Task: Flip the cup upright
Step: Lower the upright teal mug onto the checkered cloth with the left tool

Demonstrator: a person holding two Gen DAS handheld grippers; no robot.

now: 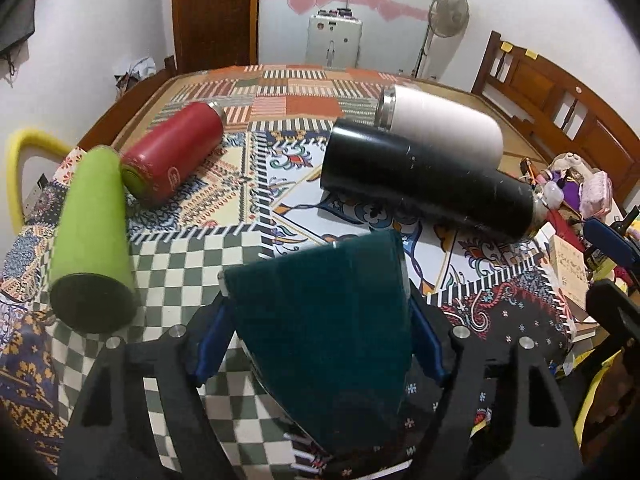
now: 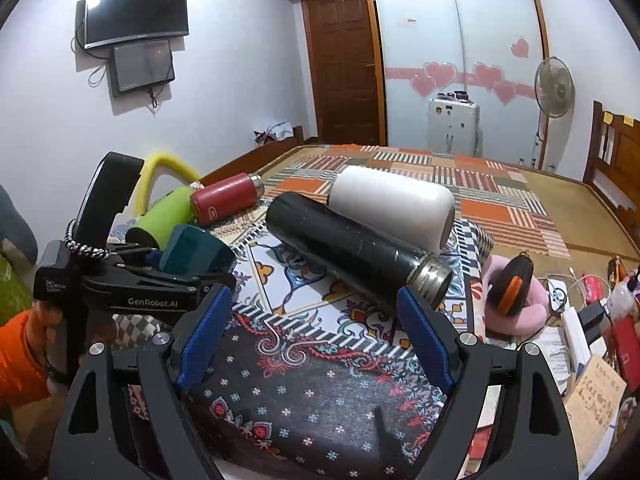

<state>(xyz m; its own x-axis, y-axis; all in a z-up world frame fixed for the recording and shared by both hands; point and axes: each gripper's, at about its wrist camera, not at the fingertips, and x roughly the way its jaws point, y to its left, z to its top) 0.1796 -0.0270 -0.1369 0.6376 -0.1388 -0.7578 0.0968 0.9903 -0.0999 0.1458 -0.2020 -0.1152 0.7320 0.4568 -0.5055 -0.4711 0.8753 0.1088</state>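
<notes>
My left gripper [image 1: 318,320] is shut on a dark teal cup [image 1: 328,332] and holds it tilted above the patterned cloth; the right wrist view shows this cup [image 2: 196,252] in the left gripper [image 2: 176,272]. A black flask [image 1: 424,176] lies on its side, its steel neck toward my right gripper [image 2: 314,316], which is open and empty just in front of that flask [image 2: 344,248]. A white flask [image 1: 440,124] lies behind it. A red flask [image 1: 172,152] and a green cup [image 1: 90,236] lie on their sides at the left.
A patterned cloth [image 1: 360,216] covers the table on a woven mat [image 2: 500,196]. Clutter with a pink cushion [image 2: 516,312], cables and books sits at the right edge. A yellow chair back [image 1: 24,160] stands at the left, a wooden headboard [image 1: 560,112] at the right.
</notes>
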